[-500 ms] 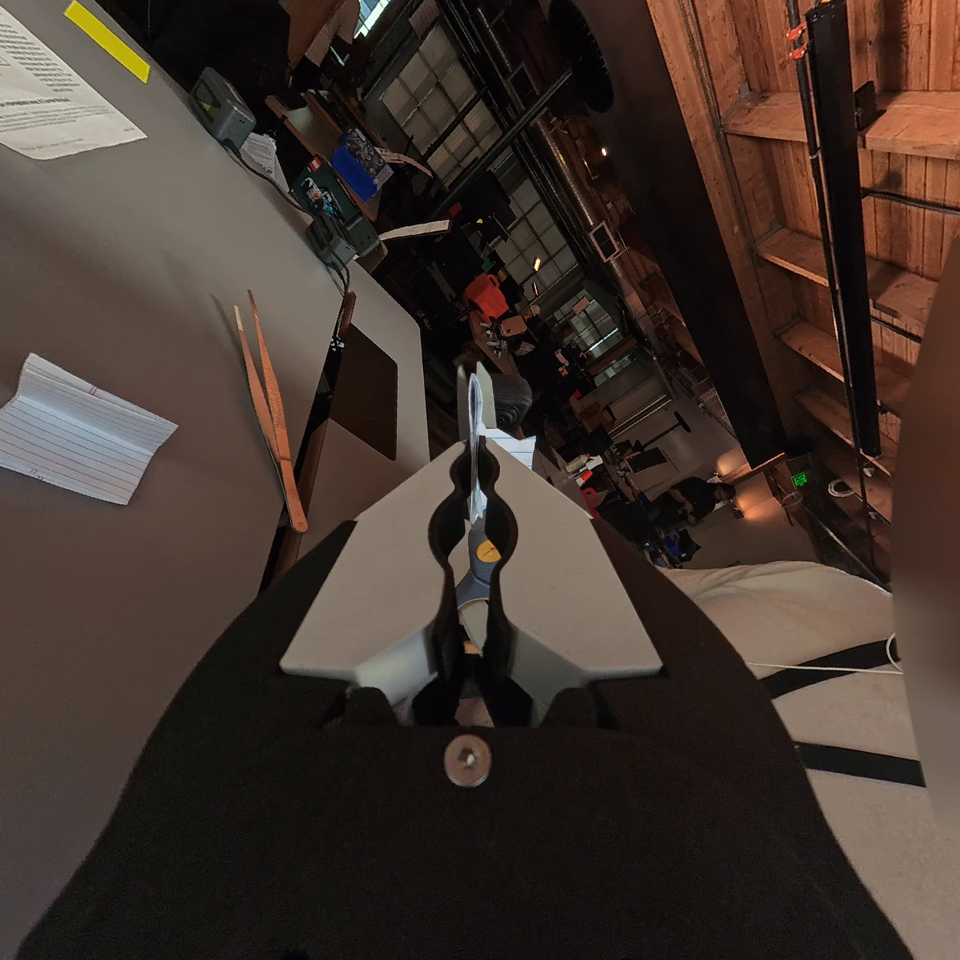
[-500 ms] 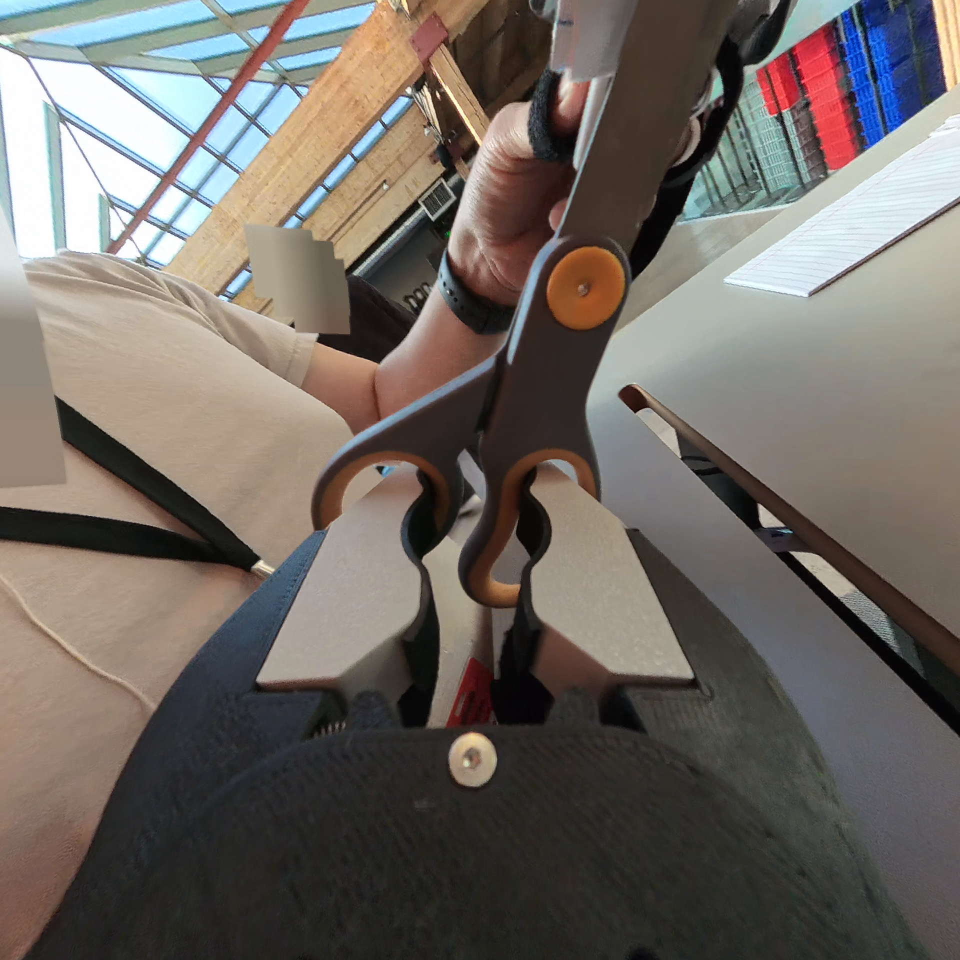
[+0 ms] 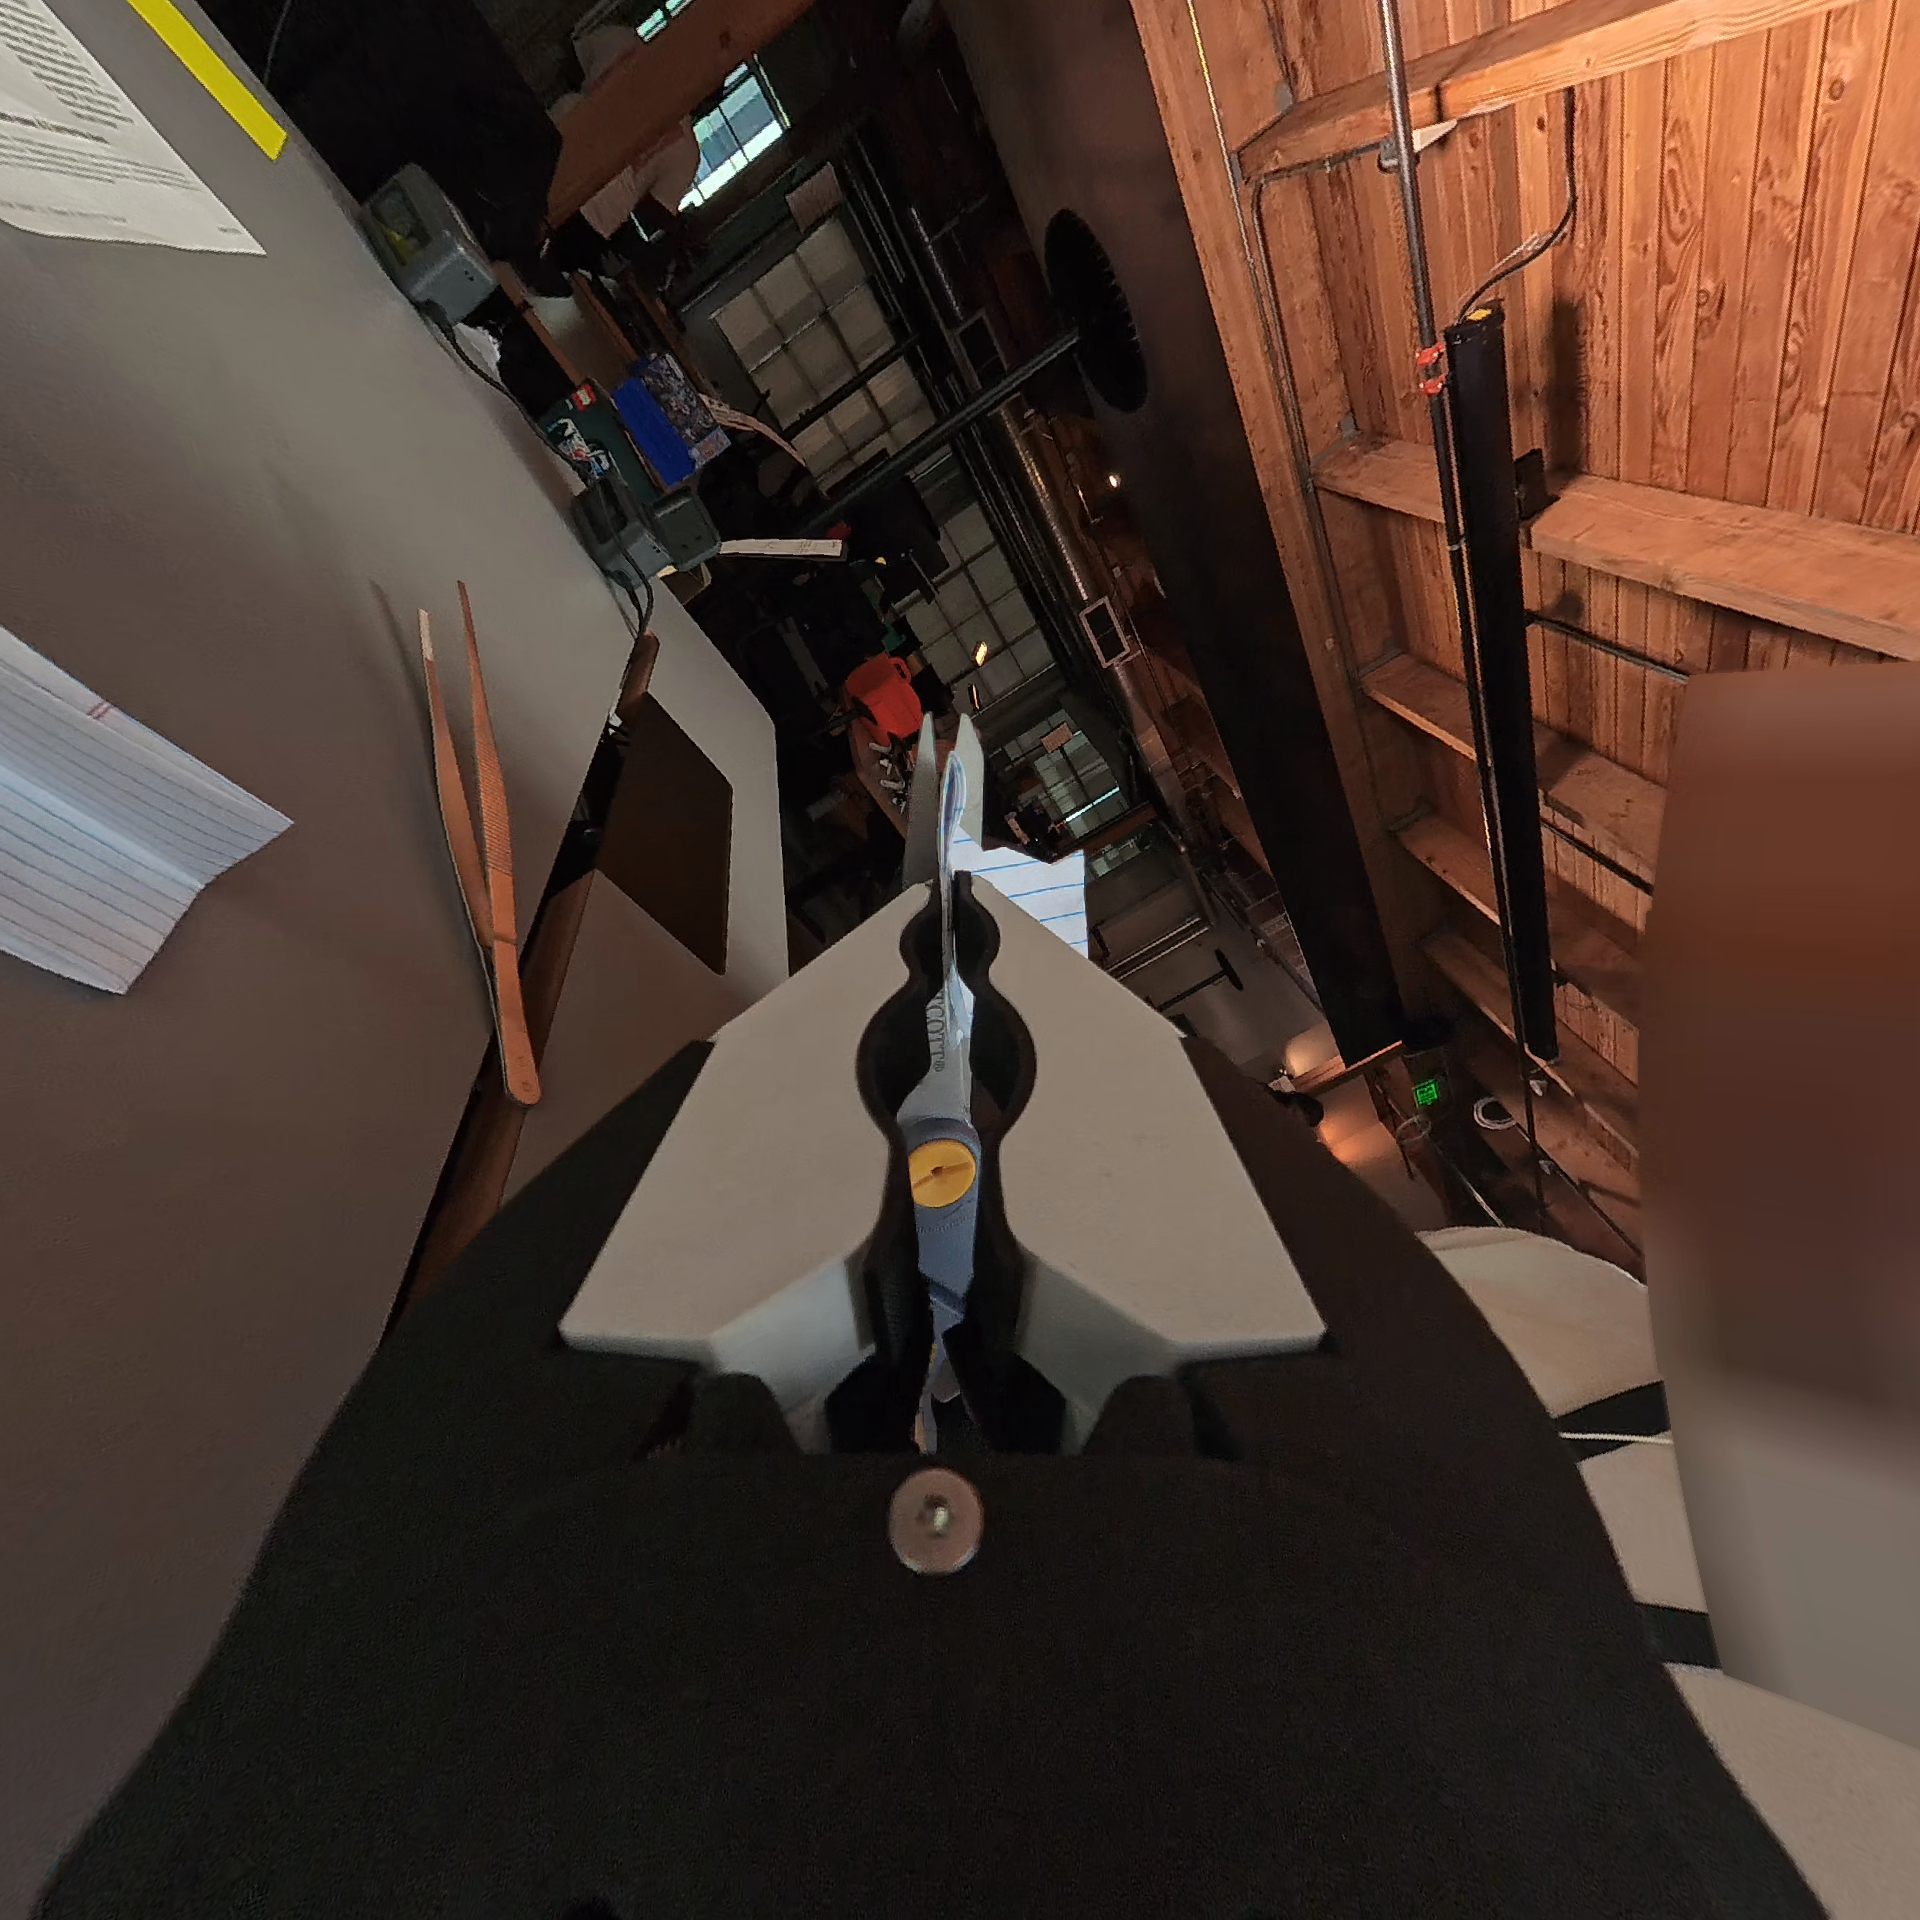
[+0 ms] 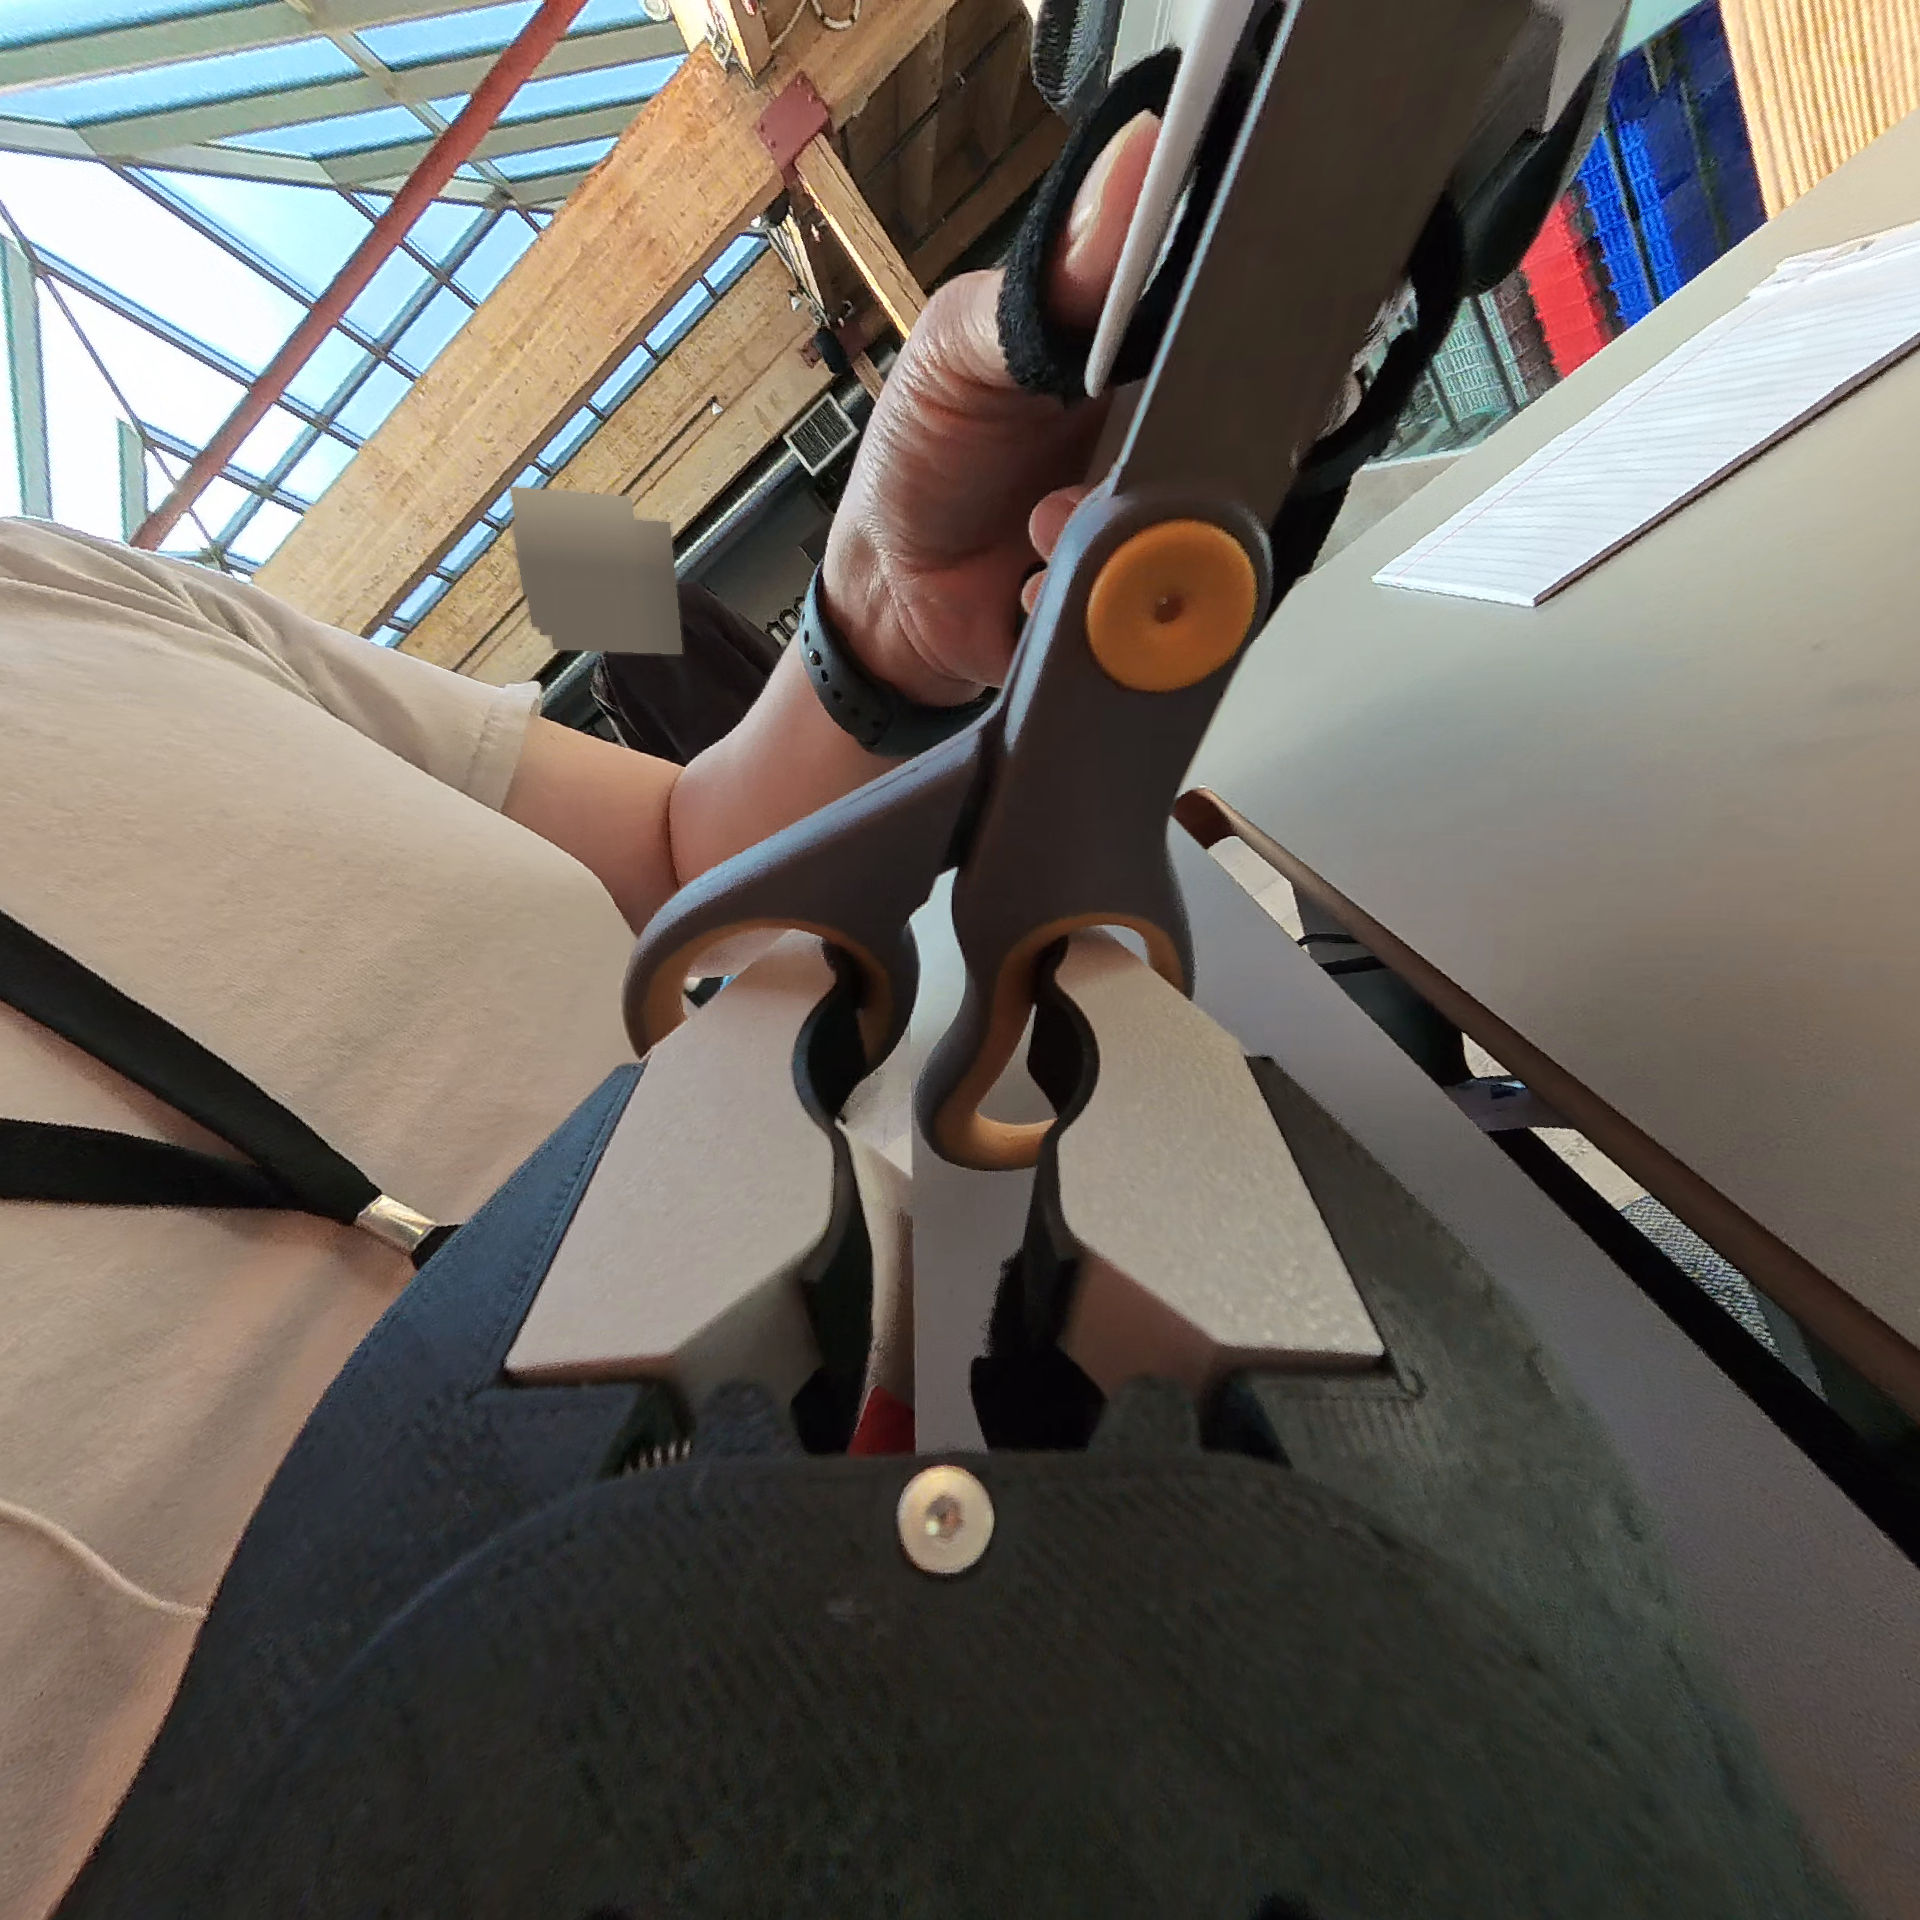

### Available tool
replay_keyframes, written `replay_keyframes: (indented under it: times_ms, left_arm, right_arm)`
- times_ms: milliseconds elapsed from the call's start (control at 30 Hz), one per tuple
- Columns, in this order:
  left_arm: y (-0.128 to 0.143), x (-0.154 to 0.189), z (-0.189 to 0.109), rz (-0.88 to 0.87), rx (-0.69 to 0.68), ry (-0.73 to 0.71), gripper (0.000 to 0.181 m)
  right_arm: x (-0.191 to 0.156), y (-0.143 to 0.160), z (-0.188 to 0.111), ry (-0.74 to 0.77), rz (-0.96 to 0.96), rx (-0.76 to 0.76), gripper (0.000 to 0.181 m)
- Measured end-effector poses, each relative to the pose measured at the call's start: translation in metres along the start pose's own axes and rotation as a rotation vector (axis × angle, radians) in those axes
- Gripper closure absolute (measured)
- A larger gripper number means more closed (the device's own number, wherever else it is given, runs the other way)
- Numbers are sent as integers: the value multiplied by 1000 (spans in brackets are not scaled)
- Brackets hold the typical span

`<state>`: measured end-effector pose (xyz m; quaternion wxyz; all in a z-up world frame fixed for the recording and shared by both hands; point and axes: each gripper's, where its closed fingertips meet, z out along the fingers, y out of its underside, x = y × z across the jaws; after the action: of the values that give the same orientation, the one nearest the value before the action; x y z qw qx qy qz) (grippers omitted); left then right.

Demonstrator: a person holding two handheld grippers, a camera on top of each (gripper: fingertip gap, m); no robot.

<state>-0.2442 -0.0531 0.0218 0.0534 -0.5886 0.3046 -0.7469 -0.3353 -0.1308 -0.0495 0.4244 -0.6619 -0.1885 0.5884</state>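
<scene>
My left gripper (image 3: 940, 894) is shut on the blades of grey scissors (image 3: 940, 1169) with an orange pivot, seen edge-on between its fingers. The blade tips stick out past the fingertips, slightly parted, with a strip of lined paper (image 3: 1039, 883) beside them. In the right wrist view my right gripper (image 4: 940, 956) is open, one fingertip pushed through each orange-lined handle loop of the scissors (image 4: 1091, 831). The handles stand apart. A hand (image 4: 935, 499) with a black wristband holds the left gripper at the top of that view.
A grey table (image 3: 260, 468) carries copper tweezers (image 3: 478, 831), a folded lined sheet (image 3: 104, 831) and a printed sheet (image 3: 83, 135). Lined paper (image 4: 1662, 416) lies on the table in the right wrist view. A person's beige-shirted torso (image 4: 260, 831) is close on the left.
My right gripper's fingers have spread and the scissor handles have opened wider. The blade tips have parted slightly in the left wrist view. The left gripper keeps its hold.
</scene>
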Motion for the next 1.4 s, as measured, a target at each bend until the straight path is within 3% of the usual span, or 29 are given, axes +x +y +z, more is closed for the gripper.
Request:
replay_keyframes:
  times_ms: [433, 633, 833, 967, 1200, 1267, 1400]
  left_arm:
    - [-4, -3, -4, 27, 41, -9, 181]
    - [0, -15, -10, 42, 5, -67, 181]
    - [8, -17, -8, -5, -16, -40, 181]
    - [5, -22, -12, -21, 0, -51, 181]
    - [-3, -63, -19, -89, 16, -86, 181]
    - [-9, -70, -25, -164, 53, -30, 181]
    - [-16, -67, -43, -113, 87, -9, 181]
  right_arm:
    - [8, -3, 6, 46, -31, 36, 157]
    - [4, -2, 10, -46, 70, 60, 155]
    - [12, -6, 11, 8, 83, 68, 152]
    - [10, -7, 6, -32, 120, 71, 154]
    - [41, -6, 8, -35, 202, 92, 161]
    - [46, -10, 12, -62, 230, 78, 159]
    - [68, -22, 5, 38, 232, 133, 158]
